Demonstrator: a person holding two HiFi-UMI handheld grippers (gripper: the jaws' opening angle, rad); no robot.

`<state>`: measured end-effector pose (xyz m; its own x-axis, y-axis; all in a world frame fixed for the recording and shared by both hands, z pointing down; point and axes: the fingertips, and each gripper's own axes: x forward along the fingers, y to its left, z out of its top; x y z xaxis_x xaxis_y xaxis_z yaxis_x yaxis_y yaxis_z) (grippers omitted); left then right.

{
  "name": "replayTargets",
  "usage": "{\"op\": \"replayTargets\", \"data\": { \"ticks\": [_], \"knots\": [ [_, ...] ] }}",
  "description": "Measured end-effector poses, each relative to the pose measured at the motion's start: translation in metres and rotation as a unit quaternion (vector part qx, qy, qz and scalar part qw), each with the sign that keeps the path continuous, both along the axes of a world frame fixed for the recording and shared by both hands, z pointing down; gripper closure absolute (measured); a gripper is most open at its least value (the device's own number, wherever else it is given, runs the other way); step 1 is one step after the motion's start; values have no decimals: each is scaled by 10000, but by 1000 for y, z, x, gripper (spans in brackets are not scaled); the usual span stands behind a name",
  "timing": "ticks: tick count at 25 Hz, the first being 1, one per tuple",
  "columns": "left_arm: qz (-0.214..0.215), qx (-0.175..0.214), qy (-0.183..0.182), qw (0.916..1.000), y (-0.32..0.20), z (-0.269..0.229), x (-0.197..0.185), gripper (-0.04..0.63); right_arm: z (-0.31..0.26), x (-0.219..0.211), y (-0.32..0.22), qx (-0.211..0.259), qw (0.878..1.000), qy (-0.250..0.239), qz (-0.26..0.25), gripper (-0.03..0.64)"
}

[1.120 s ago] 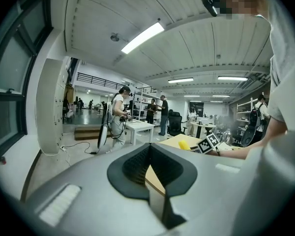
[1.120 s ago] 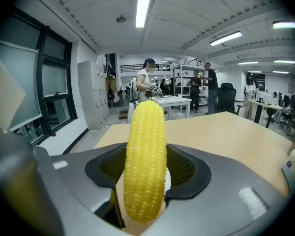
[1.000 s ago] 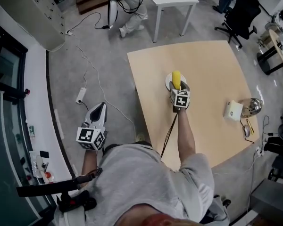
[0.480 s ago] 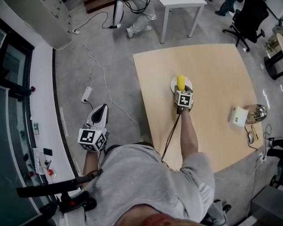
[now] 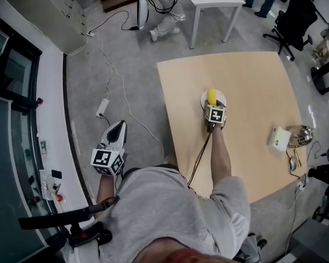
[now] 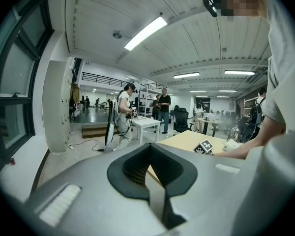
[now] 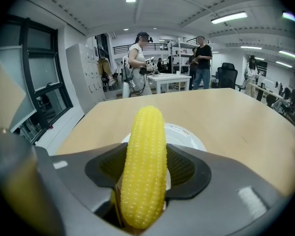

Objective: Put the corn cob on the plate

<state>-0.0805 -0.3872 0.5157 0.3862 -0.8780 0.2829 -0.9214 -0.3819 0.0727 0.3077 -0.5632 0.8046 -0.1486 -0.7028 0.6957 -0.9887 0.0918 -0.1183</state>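
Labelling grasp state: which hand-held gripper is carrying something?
The right hand-held gripper: its jaws are shut on the corn cob, over the plate. The left hand-held gripper is off beside the table, jaws together with nothing between them.

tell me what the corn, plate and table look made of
Corn: glossy, very even yellow kernels, likely moulded plastic or rubber.
Plate: smooth plain white with a slight sheen, ceramic or plastic, can't tell which.
Table: pale matte wood tone, probably laminate or plywood.
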Motion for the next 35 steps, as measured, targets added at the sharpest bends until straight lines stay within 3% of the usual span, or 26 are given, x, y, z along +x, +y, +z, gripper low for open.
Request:
{"op": "replayTargets", "data": {
  "ticks": [9, 21, 29, 35],
  "knots": [
    [-15, -36, 34, 10000, -7, 4, -1, 575, 4, 2, -4, -206, 9988, 405, -170, 367],
    [26, -88, 77, 9999, -10, 6, -1, 575, 6, 7, -7, -509, 9982, 300, 73, 365],
    [-3, -64, 138, 9999, -5, 7, -10, 575, 11, 5, 0, -523, 9978, 305, 254, 344],
    [103, -29, 181, 9998, 4, 6, -7, 575, -14, 1, 3, -87, 9992, 359, 138, 339]
  ]
}}
